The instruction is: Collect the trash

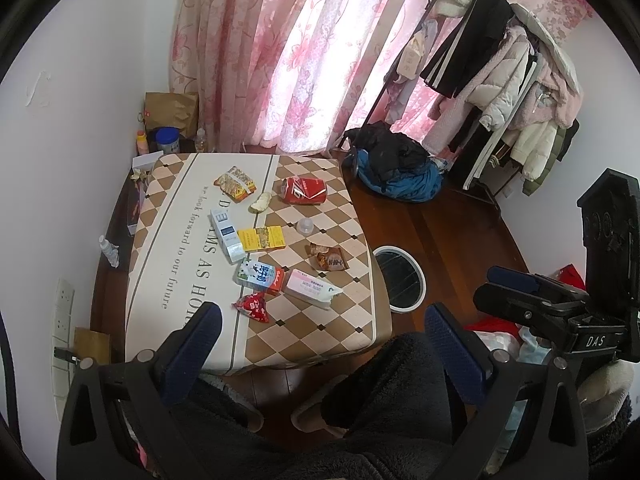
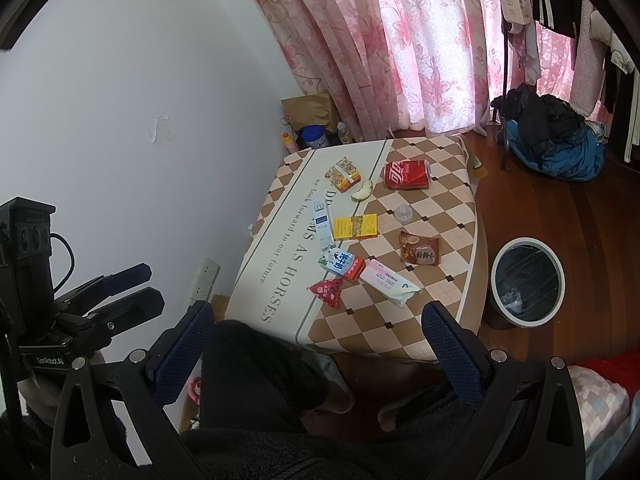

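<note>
Reading tablecloth (image 2: 280,248): "we look forward to our future", "HORSES".

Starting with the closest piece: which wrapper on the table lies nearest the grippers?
The small red packet at the near end of the table, just before the milk carton; every other piece lies farther back.

Left gripper (image 1: 320,344) held above the near tabletop (image 1: 352,336) edge, fingers (image 1: 192,344) spread wide, nothing between. Red can (image 1: 305,191), yellow box (image 1: 262,238), wrappers scattered on top. Bin (image 1: 400,278) seen on the floor beside it.
</note>
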### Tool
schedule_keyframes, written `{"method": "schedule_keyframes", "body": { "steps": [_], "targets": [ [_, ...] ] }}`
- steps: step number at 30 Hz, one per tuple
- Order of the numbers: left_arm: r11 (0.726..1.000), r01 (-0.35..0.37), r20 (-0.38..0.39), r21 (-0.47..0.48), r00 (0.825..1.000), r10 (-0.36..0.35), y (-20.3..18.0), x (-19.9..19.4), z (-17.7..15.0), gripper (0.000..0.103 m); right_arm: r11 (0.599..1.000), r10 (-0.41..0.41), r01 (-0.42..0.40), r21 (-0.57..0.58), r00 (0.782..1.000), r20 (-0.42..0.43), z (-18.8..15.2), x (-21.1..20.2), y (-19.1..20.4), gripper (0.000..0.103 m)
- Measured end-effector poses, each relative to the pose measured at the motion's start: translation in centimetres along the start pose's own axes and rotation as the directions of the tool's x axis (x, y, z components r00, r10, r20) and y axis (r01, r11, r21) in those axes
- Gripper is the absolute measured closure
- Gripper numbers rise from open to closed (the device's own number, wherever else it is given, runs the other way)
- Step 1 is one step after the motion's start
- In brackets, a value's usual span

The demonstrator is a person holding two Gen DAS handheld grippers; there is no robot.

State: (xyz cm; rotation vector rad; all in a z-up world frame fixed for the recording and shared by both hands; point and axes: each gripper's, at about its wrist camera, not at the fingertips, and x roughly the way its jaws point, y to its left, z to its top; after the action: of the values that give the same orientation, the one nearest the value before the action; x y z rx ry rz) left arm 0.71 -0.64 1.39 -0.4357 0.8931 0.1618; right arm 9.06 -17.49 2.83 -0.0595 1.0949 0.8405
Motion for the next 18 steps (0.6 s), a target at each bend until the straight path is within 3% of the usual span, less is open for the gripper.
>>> {"method": "schedule_keyframes", "body": {
  "steps": [18],
  "targets": [
    [1.0, 0.004, 0.002, 0.002, 1.0, -0.004, -0.17, -0.03, 0.1, 0.0, 1.0, 0.002, -0.002, 0.0, 1.0, 0.001, 0.12, -0.02, 0.15, 0.0]
  ]
}}
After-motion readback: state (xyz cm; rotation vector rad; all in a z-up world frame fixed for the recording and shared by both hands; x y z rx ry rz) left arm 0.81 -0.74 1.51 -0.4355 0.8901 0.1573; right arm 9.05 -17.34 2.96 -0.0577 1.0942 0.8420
